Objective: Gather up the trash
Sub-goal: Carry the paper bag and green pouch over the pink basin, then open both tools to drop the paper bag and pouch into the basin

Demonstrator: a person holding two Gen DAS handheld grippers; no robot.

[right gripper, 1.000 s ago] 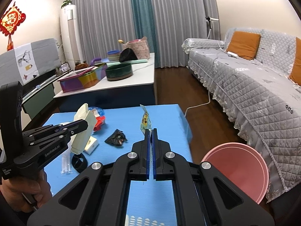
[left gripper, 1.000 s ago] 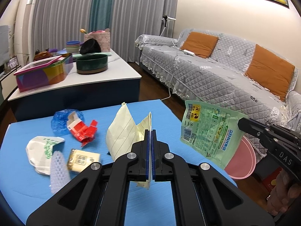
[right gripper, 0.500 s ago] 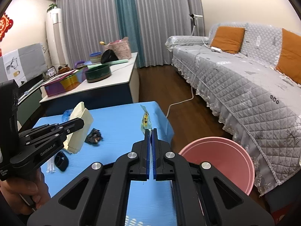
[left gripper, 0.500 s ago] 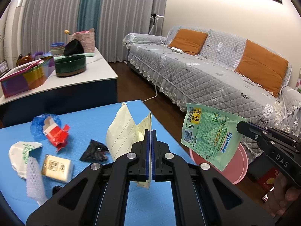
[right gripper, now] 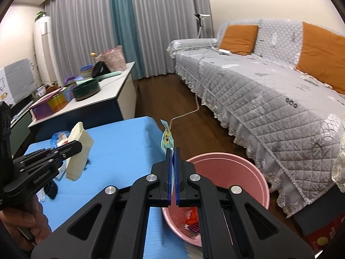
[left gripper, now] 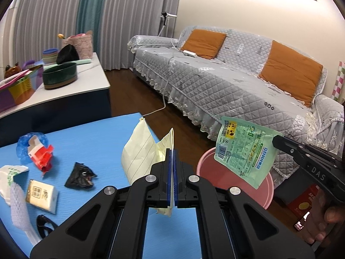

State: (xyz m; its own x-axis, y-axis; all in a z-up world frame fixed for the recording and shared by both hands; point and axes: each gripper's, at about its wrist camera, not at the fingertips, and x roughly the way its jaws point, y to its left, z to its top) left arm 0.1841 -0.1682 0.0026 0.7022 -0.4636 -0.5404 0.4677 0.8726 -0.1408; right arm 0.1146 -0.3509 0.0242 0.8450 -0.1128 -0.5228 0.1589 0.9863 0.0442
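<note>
Holding trash in both hands, my right gripper (right gripper: 173, 149) clamped a green pouch (left gripper: 245, 151) nearest the pink bin (right gripper: 237, 172), just right of the blue bench (left gripper: 103, 138); my left gripper (left gripper: 172, 151) pinched lined paper (left gripper: 140, 151) over the bench.

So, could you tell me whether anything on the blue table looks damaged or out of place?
Yes: a torn red and white carton, a crumpled black wrapper and a small tissue pack lie scattered on the blue table. The pink bin beside it already holds some wrappers.
</note>
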